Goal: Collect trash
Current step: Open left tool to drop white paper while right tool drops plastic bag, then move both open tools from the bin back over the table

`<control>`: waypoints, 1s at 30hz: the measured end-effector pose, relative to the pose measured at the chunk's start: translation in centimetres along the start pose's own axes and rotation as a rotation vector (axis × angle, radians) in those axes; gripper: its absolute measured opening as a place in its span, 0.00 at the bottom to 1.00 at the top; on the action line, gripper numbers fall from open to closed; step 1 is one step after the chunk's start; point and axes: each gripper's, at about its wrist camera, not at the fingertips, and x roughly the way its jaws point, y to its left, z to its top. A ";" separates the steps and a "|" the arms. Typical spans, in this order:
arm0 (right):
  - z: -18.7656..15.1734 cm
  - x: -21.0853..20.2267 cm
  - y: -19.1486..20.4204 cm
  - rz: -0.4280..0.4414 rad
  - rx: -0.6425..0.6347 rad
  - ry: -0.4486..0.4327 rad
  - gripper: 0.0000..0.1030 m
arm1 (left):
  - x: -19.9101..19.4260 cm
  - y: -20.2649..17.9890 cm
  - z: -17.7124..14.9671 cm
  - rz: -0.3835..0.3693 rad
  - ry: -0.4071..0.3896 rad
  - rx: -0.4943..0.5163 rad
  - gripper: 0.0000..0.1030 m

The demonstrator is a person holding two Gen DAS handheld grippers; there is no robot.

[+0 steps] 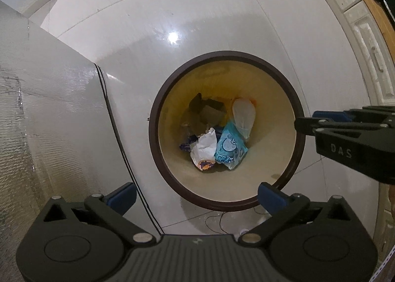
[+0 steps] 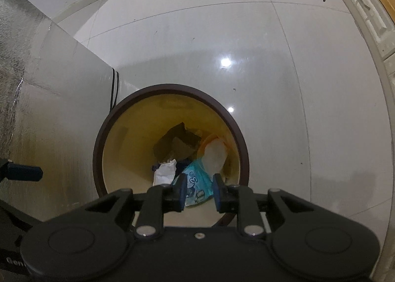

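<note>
Hovering above a round cream-walled bin with a dark brown rim (image 1: 158, 148), the left tongs (image 1: 196, 194) point straight down at the white tiled floor (image 1: 197, 18), their blue-padded fingers spread wide and empty at the bottom of the left wrist view. The right tongs (image 2: 198, 190) also point down over the bin's near edge, set to a narrow gap with nothing between the pads; in the left wrist view they enter from the right edge at mid-height, touching or just above the rim, I cannot tell which. At the bottom of the bin lie a light blue printed plastic wrapper (image 1: 229, 147), a crumpled white paper bag (image 1: 205, 147), a clear plastic bag (image 1: 244, 115) and dark brown cardboard scraps (image 1: 207, 109). A silvery foil-faced panel (image 1: 49, 109) stands at the left.
</note>
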 end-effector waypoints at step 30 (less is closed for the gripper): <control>-2.6 -9.1 0.1 -0.067 -0.033 -0.071 1.00 | -8.4 3.0 -4.1 0.049 -0.139 -0.148 1.00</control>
